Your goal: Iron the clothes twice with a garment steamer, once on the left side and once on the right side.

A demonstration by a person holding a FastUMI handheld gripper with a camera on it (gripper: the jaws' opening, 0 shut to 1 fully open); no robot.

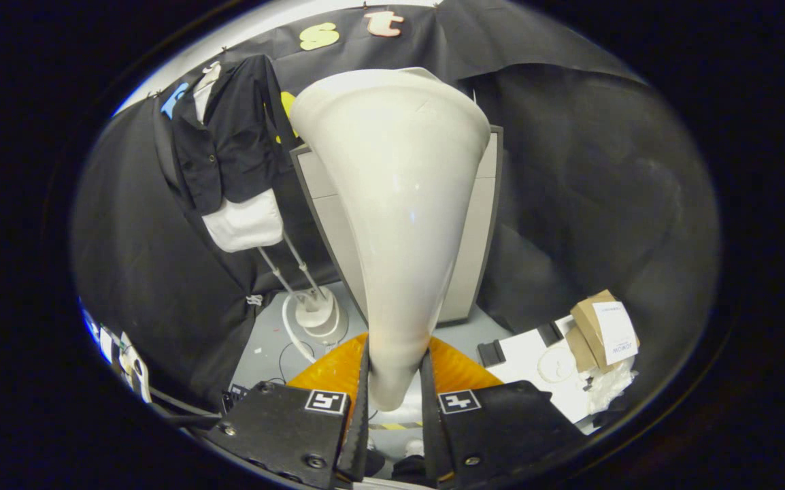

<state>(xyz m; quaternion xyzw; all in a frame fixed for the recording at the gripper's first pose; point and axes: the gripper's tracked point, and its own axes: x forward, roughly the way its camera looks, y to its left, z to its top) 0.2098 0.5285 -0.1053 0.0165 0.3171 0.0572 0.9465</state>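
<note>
Two black fingers (358, 401) of hand-held gripper (394, 401) at lower centre, pinching narrow handle end of white garment steamer (392, 204), one finger pressed on each side. Steamer head flaring wide toward upper centre. Black jacket over white shirt (232, 150) hanging at upper left on a stand (314, 309). Cardboard box (603, 330) at lower right on white tabletop (525, 361).

no text legible; cardboard box (593, 327) label too small.
</note>
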